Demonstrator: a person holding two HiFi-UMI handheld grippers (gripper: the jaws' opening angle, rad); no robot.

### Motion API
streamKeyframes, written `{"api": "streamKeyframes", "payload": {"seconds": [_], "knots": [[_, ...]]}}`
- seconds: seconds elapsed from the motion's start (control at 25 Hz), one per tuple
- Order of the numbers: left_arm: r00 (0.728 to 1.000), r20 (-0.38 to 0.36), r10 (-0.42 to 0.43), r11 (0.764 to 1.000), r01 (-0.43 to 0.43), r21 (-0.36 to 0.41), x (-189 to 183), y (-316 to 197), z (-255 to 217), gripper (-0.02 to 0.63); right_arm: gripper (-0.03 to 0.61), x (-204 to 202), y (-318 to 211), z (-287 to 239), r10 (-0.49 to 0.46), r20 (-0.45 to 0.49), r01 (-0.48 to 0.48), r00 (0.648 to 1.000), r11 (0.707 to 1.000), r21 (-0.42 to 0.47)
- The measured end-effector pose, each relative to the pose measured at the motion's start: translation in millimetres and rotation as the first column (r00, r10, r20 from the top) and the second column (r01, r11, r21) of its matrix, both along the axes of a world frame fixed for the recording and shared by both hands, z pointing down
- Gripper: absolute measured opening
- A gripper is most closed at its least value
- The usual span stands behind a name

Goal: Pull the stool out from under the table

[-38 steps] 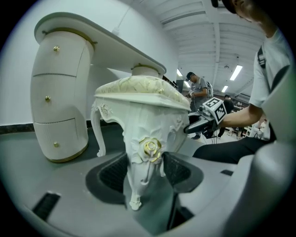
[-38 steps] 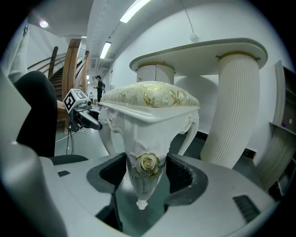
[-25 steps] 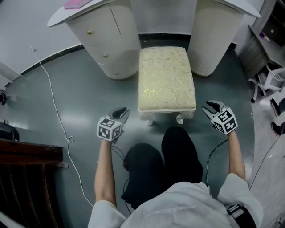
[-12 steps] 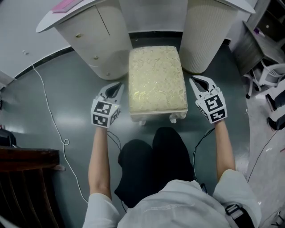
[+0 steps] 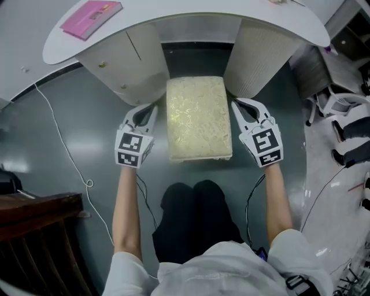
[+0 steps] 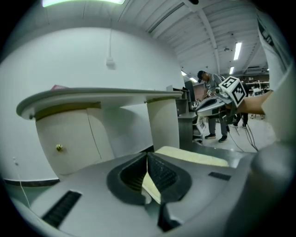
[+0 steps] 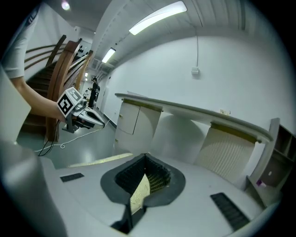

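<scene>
Flanking the upholstered stool, which sits on the floor between the table's pedestals, far end barely under the worktop, you hold left gripper and right gripper with jaws closed, empty, likely because pulling is finished.

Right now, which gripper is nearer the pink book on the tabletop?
Left. The left gripper is beside the stool's left edge, toward the pink book; the right gripper is across the stool.
</scene>
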State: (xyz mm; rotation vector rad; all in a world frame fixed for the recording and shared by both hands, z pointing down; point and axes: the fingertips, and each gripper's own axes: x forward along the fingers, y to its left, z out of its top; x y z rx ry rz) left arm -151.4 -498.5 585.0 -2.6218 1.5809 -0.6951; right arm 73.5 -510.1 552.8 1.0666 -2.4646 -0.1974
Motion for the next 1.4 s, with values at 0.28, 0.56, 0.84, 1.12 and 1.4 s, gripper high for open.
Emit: {"api": "streamKeyframes", "payload": {"seconds": [0.28, 0.56, 0.84, 1.12, 1.4], "knots": [[0.999, 0.0, 0.033, 0.999, -0.033, -0.002, 22, 4, -161, 0.02, 0.015, 19, 3, -155, 0.044, -0.039, -0.045, 0.998, 0.998, -0.034], [0.998, -0.036, 0.042, 0.999, -0.042, 0.01, 40, 41, -319, 0.02, 0.015, 47, 39, -311, 0.078, -0.053, -0.08, 0.996, 0.996, -0.038], [0.998, -0.025, 0.061, 0.996, -0.059, 0.069, 78, 91, -431, 0.02, 0.017, 78, 97, -430, 0.075, -0.04, -0.074, 0.996, 0.997, 0.025], [0.994, 0.039, 0.101, 0.982, -0.106, 0.158, 129, 155, -517, 0.02, 0.016, 97, 158, -503, 0.035, 0.002, -0.035, 0.999, 0.994, 0.106], [0.994, 0.06, 0.087, 0.969, -0.098, 0.225, 160, 205, -566, 0.021, 0.016, 106, 208, -550, -0.02, 0.048, 0.011, 0.999, 0.986, 0.164]]}}
